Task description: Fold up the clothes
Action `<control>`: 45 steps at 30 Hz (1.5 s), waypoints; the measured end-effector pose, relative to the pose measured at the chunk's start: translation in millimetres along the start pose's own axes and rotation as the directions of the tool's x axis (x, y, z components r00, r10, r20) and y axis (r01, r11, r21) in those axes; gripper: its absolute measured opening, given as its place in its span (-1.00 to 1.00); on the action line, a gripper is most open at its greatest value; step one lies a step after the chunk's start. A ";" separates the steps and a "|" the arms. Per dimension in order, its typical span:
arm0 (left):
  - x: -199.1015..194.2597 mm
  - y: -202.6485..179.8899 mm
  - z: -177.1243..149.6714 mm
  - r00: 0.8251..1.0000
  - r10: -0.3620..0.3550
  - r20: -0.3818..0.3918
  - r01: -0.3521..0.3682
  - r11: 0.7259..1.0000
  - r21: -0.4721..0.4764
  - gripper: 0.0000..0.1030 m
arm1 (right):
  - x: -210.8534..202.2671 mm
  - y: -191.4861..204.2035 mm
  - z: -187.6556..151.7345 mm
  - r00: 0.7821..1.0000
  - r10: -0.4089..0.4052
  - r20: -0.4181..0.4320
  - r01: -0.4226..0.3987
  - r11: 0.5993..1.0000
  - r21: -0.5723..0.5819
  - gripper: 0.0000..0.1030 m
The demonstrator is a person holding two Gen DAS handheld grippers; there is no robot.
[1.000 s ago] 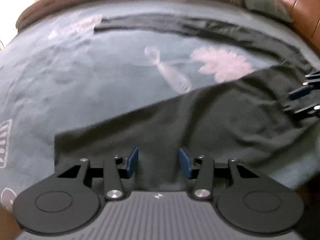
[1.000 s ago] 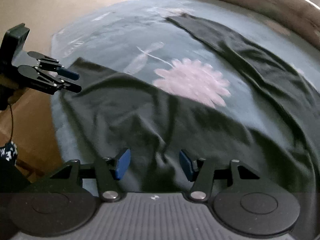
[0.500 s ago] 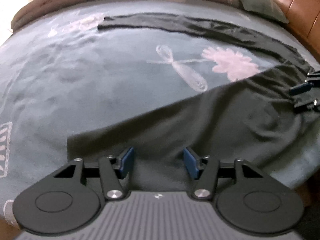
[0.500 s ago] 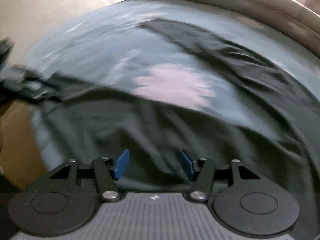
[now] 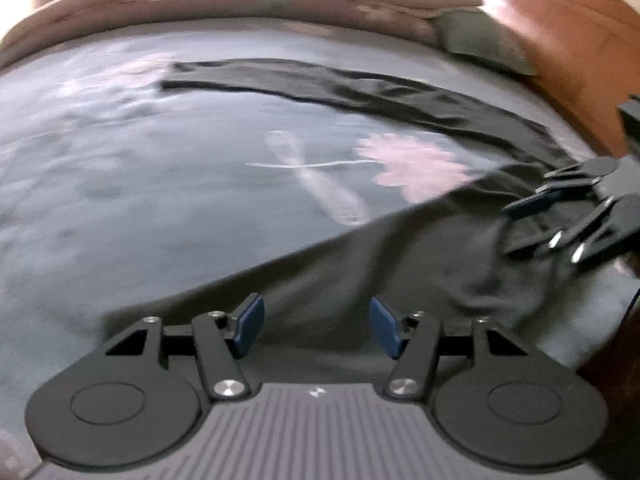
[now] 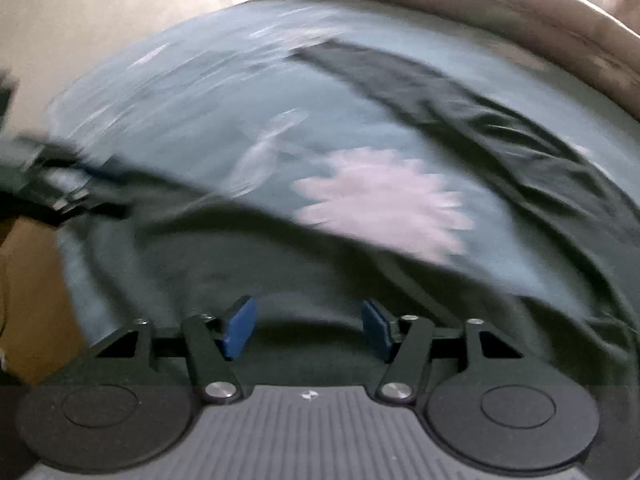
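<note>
A dark garment with two long legs lies spread in a V on the teal bedspread (image 5: 120, 168). Its far leg (image 5: 360, 92) runs along the back; its near leg (image 5: 360, 272) lies under my left gripper (image 5: 317, 322), which is open and holds nothing. My right gripper (image 6: 306, 326) is open too, hovering over the wrinkled near part of the garment (image 6: 280, 264). In the left wrist view the right gripper (image 5: 560, 216) shows at the right, over the bunched cloth where the legs meet. The left gripper (image 6: 68, 196) is a blur at the left of the right wrist view.
The bedspread has a pink flower print (image 5: 412, 164). A beige rolled blanket (image 5: 240, 4) and a green pillow (image 5: 476, 36) line the back. A brown leather headboard (image 5: 560, 40) stands at the right. A tan floor (image 6: 80, 20) lies beyond the bed's left edge.
Both views are now motion-blurred. In the left wrist view the right gripper has come in from the right edge and looks larger. Both grippers stay open; the garment lies much as before.
</note>
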State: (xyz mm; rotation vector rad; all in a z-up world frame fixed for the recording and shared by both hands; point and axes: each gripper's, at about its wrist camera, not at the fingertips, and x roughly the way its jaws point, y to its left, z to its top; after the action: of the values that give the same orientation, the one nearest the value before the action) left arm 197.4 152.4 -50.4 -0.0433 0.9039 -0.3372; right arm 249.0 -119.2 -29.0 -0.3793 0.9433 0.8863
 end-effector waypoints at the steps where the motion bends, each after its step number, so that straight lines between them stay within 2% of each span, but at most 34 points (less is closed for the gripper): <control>1: 5.9 1.0 0.1 1.000 -0.012 -0.003 0.011 1.000 -0.012 0.16 | 5.5 9.6 -0.5 1.000 0.010 -0.013 -0.010 1.000 -0.028 0.27; 4: 21.5 5.2 0.6 0.999 -0.035 -0.011 0.034 0.998 -0.049 0.18 | 15.1 20.5 -4.1 0.999 0.005 -0.046 -0.006 1.000 -0.019 0.29; 9: 15.4 30.4 4.8 0.997 0.075 -0.010 -0.076 0.993 -0.087 0.17 | 4.4 18.9 -11.5 0.999 -0.016 -0.039 0.017 0.999 0.045 0.36; 13: 2.5 25.6 4.2 1.000 0.020 0.008 -0.020 0.998 -0.062 0.17 | 2.2 17.9 -6.0 0.998 -0.050 -0.027 0.051 0.997 0.056 0.41; 16: -2.2 22.8 -0.4 1.000 -0.017 0.007 0.017 0.998 -0.054 0.26 | 4.8 16.2 -1.2 0.999 -0.034 -0.009 0.034 0.996 0.081 0.50; 18: -0.2 28.6 -9.0 0.999 0.052 -0.012 -0.052 0.997 -0.057 0.21 | 15.0 16.7 1.2 1.000 -0.006 -0.026 0.008 0.995 0.103 0.50; 19: 0.1 32.4 -13.6 0.995 0.098 -0.017 -0.099 0.994 -0.056 0.11 | 21.7 20.0 2.5 0.999 0.012 -0.037 -0.008 0.994 0.108 0.54; 20: -0.4 35.3 -16.1 0.992 0.128 -0.020 -0.129 0.990 -0.056 0.11 | 26.6 27.9 4.8 0.999 0.022 -0.033 -0.019 0.995 0.094 0.62; 21: -2.8 35.9 -13.7 0.992 0.122 -0.019 -0.123 0.991 -0.058 0.11 | 31.4 36.4 7.1 0.999 0.031 -0.028 -0.029 0.997 0.078 0.78; 23: -7.4 37.1 -9.1 0.994 0.111 -0.016 -0.112 0.992 -0.062 0.12 | 40.0 56.8 14.3 0.998 0.067 -0.017 -0.066 0.998 0.015 0.86; 25: -12.1 38.4 -4.4 0.995 0.100 -0.014 -0.101 0.993 -0.066 0.11 | 45.0 71.9 21.5 0.997 0.077 -0.023 -0.078 0.996 -0.046 0.87; 29: -21.5 40.8 5.0 0.997 0.078 -0.009 -0.078 0.994 -0.075 0.14 | 35.0 69.7 30.6 0.997 0.083 -0.007 -0.083 0.996 -0.043 0.84; 32: -26.4 40.0 13.8 0.999 0.050 -0.004 -0.050 0.996 -0.072 0.23 | 7.4 50.3 25.2 0.999 0.016 0.033 -0.016 1.000 0.019 0.84; 35: -8.7 15.2 34.4 0.998 -0.059 -0.005 0.060 0.998 0.016 0.24 | -22.6 21.5 8.5 0.994 -0.099 0.044 0.094 0.989 0.115 0.84; 37: 6.4 -8.3 43.2 0.992 -0.124 -0.021 0.125 0.989 0.075 0.24 | -42.3 -0.2 -8.6 0.981 -0.190 0.034 0.180 0.965 0.190 0.84; 42: 43.4 -70.6 58.2 0.964 -0.255 -0.078 0.266 0.943 0.203 0.24 | -80.2 -46.6 -76.0 0.938 -0.345 -0.015 0.323 0.861 0.394 0.85; 45: 59.0 -89.7 53.2 0.964 -0.241 -0.115 0.262 0.939 0.221 0.24 | -102.9 -74.3 -116.7 0.902 -0.427 -0.060 0.397 0.767 0.504 0.85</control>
State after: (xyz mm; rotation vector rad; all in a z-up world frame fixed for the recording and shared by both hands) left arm 248.2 44.0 -46.4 0.0752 0.9403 -0.6882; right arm 216.2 -287.9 -15.2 -0.0930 0.9504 0.2194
